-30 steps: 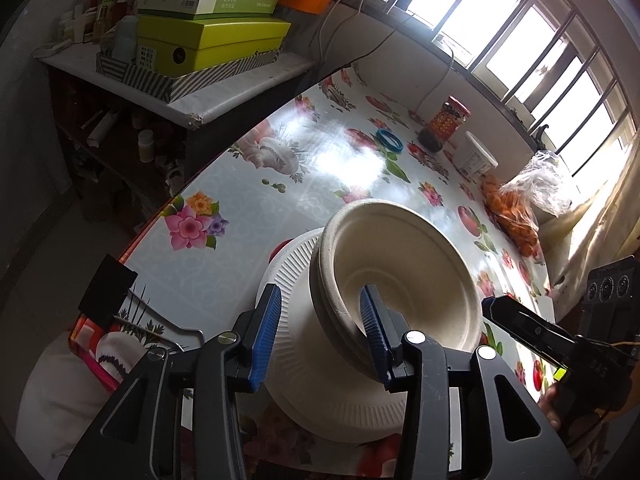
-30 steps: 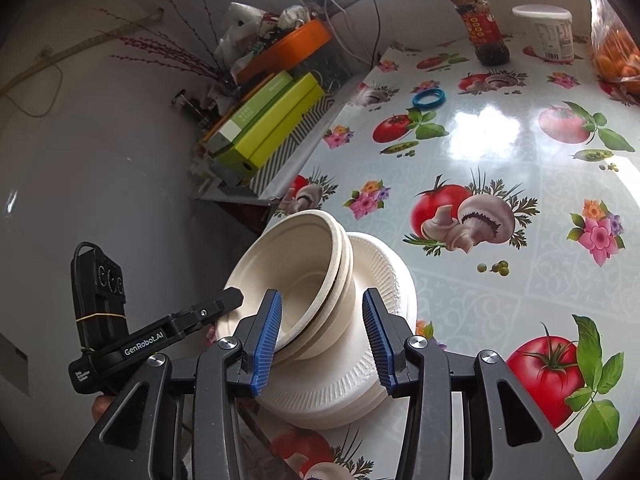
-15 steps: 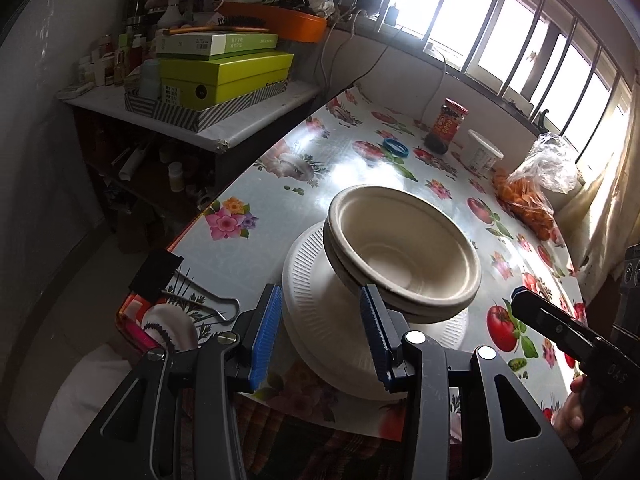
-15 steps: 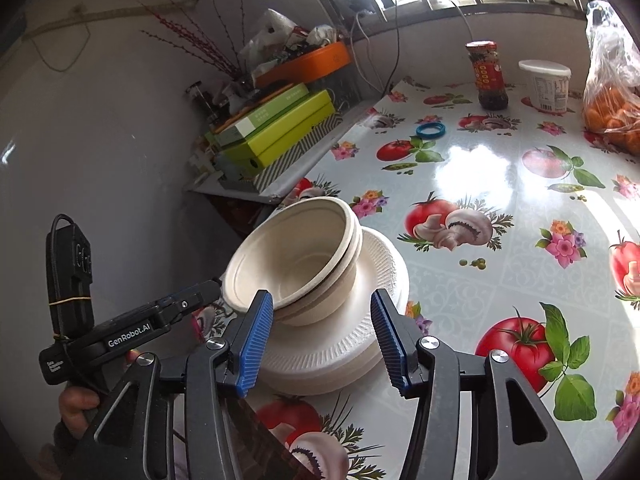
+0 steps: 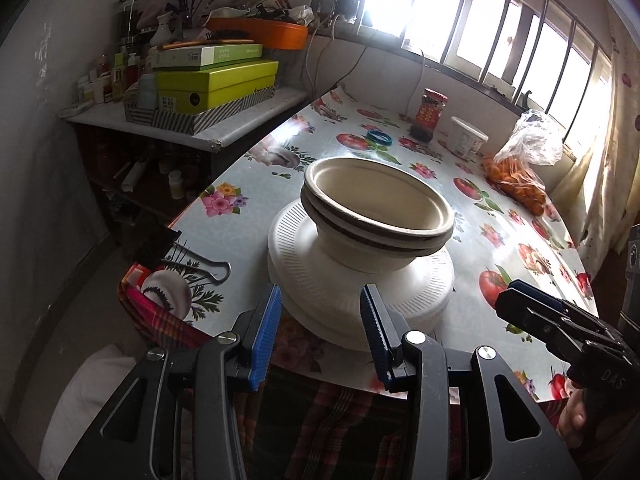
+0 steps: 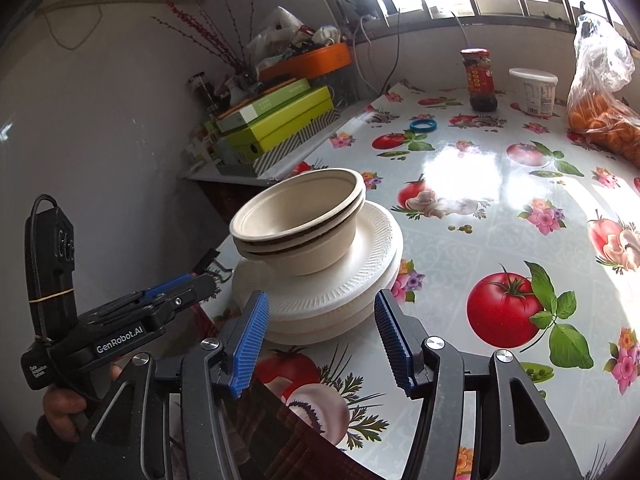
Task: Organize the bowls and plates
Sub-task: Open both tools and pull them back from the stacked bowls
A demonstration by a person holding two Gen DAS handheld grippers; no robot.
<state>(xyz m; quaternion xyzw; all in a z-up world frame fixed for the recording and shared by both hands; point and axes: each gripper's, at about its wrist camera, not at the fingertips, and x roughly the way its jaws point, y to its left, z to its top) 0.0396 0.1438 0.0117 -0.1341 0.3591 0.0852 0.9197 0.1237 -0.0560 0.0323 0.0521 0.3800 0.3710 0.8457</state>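
The table fills most of what I see, covered in a glossy cloth printed with tomatoes, mushrooms and flowers, with a cluttered side shelf next to it at its far left, carrying green boxes and an orange tray. Near my edge of the table sits a stack of white ribbed plates, and two beige bowls are nested upright on top of it, slightly off-centre toward the left side of the plates in my right view. My right gripper hangs just short of the plate stack with its blue pads apart; its jaws have just been opening, and nothing is between them. My left gripper also points at the stack from my side, its pads set apart and gripping nothing; the plate rim shows through the gap, though I can't quite tell from this angle whether the tips touch it. Along the far edge, well apart from the stack, stand a bag of orange fruit, a white tub, a dark jar with a red label, and a small blue ring. A black binder clip lies at the table's near left corner.
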